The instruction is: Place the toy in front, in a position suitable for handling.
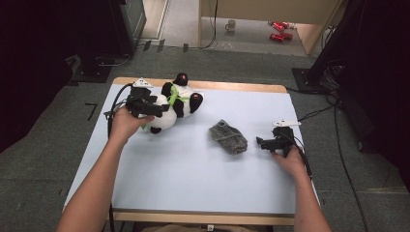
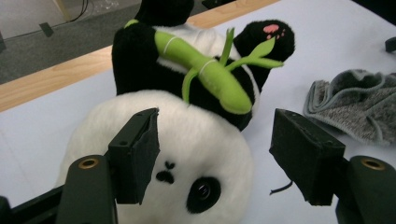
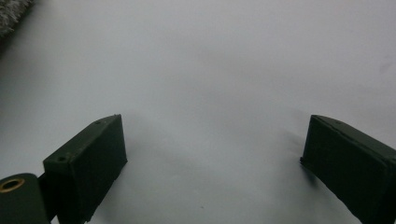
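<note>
Near the table's far edge, open left tongs straddle the panda; right tongs gape over bare tabletop

Panda's head: in my left gripper view the plush panda runs off the bottom edge, so I can't see its lower face; one black jaw covers part of its cheek.
Panda's ear: the black part at the top is cut by the frame's upper edge.
Grey cloth: the grey cloth is clipped at the right edge there; in my right gripper view it is a blurred sliver in the top-left corner.
Contact: I can't tell whether the left gripper touches the panda's fur.
Floor items: the mug and red objects are too small to identify further.
Arms: my forearms leave the bottom edge.
</note>
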